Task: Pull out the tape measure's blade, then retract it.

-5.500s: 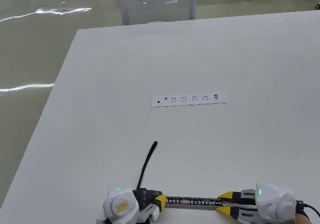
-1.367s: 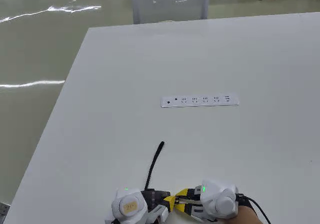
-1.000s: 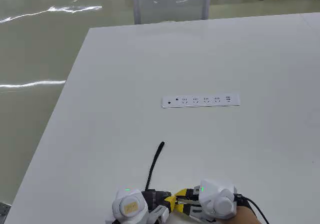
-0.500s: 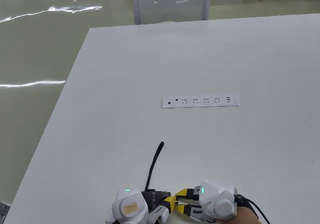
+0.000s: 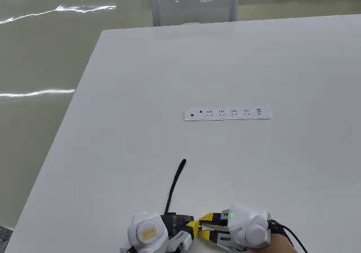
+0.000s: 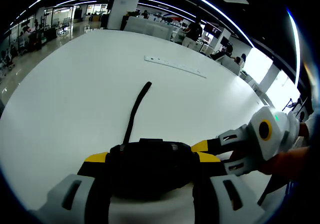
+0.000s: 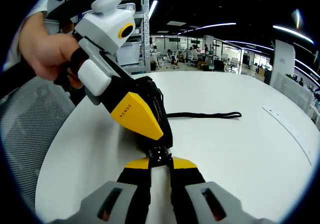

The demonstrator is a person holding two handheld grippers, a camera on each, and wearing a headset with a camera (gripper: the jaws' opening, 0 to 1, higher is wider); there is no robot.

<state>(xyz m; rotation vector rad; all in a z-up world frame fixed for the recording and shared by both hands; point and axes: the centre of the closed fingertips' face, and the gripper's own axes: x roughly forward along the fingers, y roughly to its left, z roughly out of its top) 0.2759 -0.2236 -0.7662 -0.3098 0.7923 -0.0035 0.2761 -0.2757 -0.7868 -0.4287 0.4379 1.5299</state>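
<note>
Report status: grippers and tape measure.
Left gripper shut on tape measure. Right gripper shut on blade tip at the case mouth, blade nearly all in. Strap trails away; power strip well off.

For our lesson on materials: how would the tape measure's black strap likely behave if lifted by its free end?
Probably floppy: the strap lies flat in a slight curve. Likely light, being thin. It would drape, not roll, tethered to the tape measure.

Left gripper (image 5: 180, 230) and right gripper (image 5: 205, 226) white-bodied, yellow-tipped black jaws, green lights, black cable
</note>
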